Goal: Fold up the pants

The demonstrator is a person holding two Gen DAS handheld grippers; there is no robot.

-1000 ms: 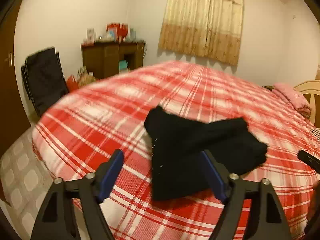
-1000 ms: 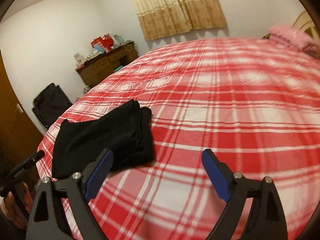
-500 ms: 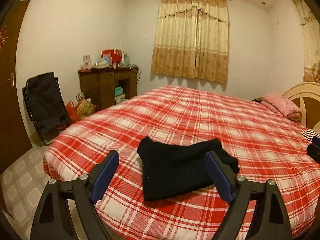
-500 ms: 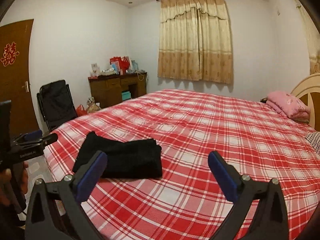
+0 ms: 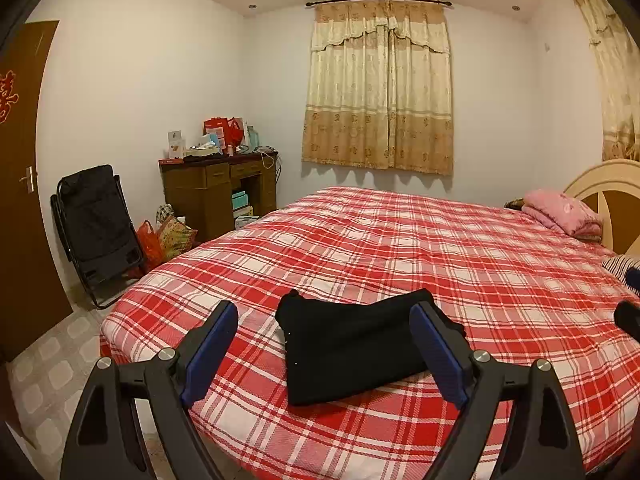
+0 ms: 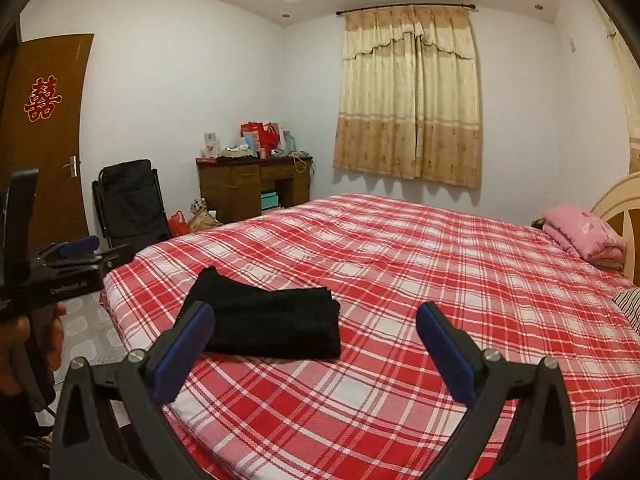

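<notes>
The black pants (image 5: 352,344) lie folded into a compact bundle near the front corner of the bed with the red plaid cover (image 5: 400,248). My left gripper (image 5: 326,340) hangs open, back from the bundle and above it, with nothing between its blue pads. In the right wrist view the pants (image 6: 272,320) sit left of centre, and my right gripper (image 6: 316,342) stands wide open over bare bedcover (image 6: 400,280), to the right of the bundle. At the left edge a hand holds the left gripper (image 6: 72,260).
A folded pink blanket (image 5: 560,212) lies by the cream headboard (image 5: 608,192). Left of the bed stand a black folding chair (image 5: 96,232), bags (image 5: 168,236) on the tiled floor, a cluttered wooden desk (image 5: 216,188) and a brown door (image 5: 20,184). Curtains (image 5: 380,88) cover the far window.
Both grippers have pulled back and risen away from the pants, and now point more level, showing the whole room. The right gripper's jaws have widened. The pants lie still.
</notes>
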